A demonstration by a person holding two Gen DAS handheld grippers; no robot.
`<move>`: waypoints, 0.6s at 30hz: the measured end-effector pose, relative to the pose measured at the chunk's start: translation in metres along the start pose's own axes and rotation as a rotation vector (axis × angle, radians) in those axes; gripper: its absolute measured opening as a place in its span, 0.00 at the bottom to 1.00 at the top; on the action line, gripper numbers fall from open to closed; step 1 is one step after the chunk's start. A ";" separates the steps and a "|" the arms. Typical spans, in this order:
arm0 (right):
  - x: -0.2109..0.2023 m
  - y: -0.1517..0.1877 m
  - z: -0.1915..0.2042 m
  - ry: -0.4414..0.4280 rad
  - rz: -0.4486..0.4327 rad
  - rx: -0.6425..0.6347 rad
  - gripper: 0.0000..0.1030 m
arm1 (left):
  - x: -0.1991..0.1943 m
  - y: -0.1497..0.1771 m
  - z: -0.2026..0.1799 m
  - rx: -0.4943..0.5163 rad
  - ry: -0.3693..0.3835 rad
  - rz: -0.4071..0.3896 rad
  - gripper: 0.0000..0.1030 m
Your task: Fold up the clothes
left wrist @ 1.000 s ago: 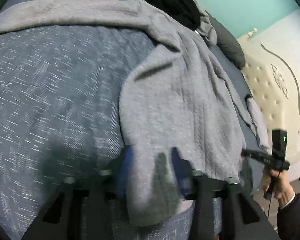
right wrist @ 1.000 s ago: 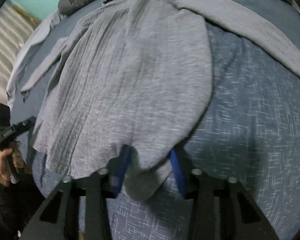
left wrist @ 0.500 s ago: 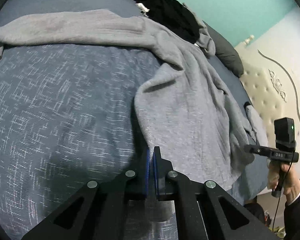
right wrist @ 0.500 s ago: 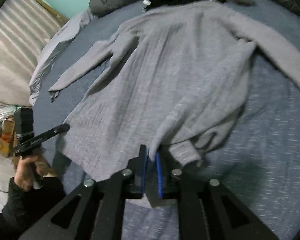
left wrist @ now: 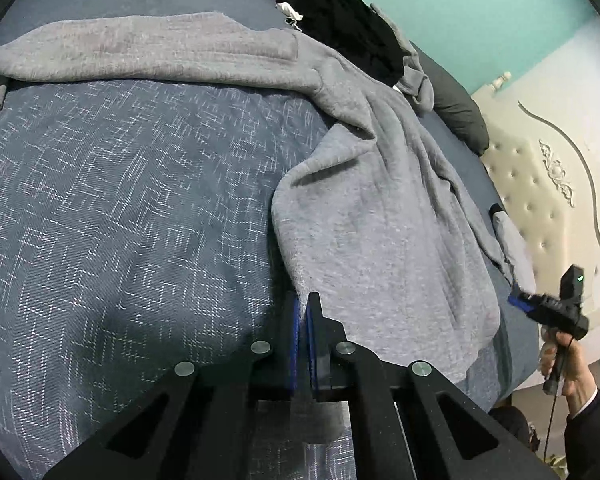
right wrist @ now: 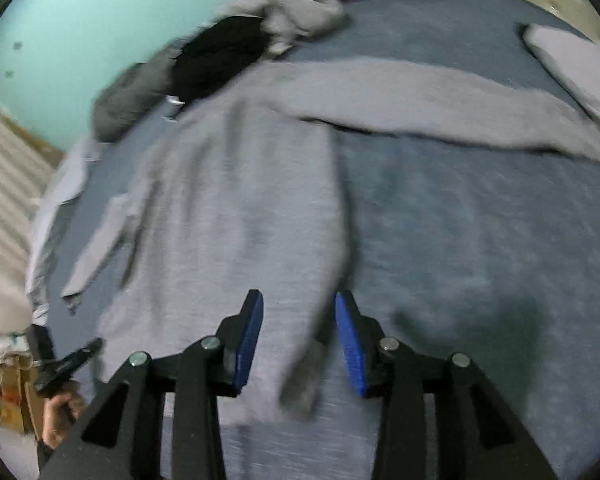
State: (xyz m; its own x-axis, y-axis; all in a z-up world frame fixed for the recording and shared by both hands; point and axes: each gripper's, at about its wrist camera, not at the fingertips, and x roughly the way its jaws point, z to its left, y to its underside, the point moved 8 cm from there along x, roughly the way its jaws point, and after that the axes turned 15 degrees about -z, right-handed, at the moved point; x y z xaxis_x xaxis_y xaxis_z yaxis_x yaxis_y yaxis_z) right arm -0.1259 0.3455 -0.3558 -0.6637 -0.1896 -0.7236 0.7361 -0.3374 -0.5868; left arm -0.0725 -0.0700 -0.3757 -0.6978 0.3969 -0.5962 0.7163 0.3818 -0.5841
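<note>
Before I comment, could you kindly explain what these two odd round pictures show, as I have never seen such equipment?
Each picture comes from a fisheye camera on a hand-held two-finger gripper, looking forward along its blue-padded fingers. A person holds one in each hand; there is no robot arm. Both look at a grey sweater spread on a blue-grey bedspread, with a black garment near the far end. The left gripper is closed on the sweater's edge. The right gripper is open, with sweater fabric lying between its fingers. That view is blurred.
</note>
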 end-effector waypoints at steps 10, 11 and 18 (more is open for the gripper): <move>0.032 0.050 -0.002 0.095 0.142 -0.209 0.37 | 0.002 0.003 -0.001 -0.008 -0.005 0.002 0.03; 0.035 0.051 0.009 0.079 0.143 -0.241 0.37 | 0.001 0.003 0.000 -0.010 -0.004 0.002 0.03; 0.054 0.055 0.059 0.028 0.166 -0.354 0.54 | 0.000 0.004 -0.001 0.000 0.003 0.005 0.03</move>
State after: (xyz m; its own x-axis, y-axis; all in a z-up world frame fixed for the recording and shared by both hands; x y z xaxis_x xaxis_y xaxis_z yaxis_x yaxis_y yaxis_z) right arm -0.1289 0.2625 -0.4060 -0.5316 -0.1877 -0.8259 0.8367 0.0353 -0.5466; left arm -0.0698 -0.0675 -0.3777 -0.6942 0.4013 -0.5975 0.7197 0.3801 -0.5809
